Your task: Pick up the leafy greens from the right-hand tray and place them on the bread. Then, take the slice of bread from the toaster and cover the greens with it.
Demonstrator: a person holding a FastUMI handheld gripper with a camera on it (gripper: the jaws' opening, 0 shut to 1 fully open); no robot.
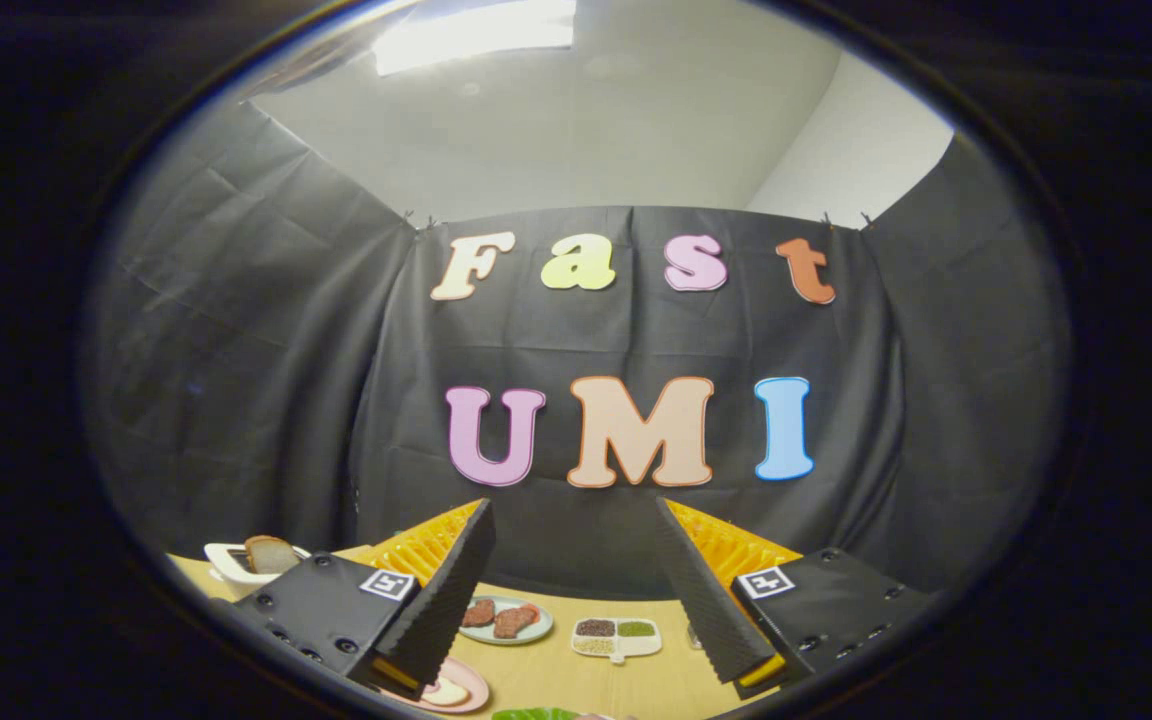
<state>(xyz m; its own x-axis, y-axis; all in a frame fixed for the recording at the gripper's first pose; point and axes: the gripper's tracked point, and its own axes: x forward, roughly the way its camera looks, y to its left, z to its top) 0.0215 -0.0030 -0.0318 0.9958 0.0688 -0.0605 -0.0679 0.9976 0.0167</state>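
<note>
My gripper (576,590) is held up high over the wooden table (576,675), open, with nothing between its fingers. The toaster (236,562) stands beyond the left finger, a slice of brown bread (271,553) sticking out of its top. A strip of leafy greens (536,714) lies low between the fingers, close to me. By the left fingertip rests a pink plate (464,688) with a pale bread slice (446,692) on it, partly hidden by that finger.
A grey-blue plate (508,620) with reddish meat pieces lies between the fingers, farther out. To its right stands a white divided dish (618,637) with dark, green and pale fillings. The black cloth wall closes off the table's far side.
</note>
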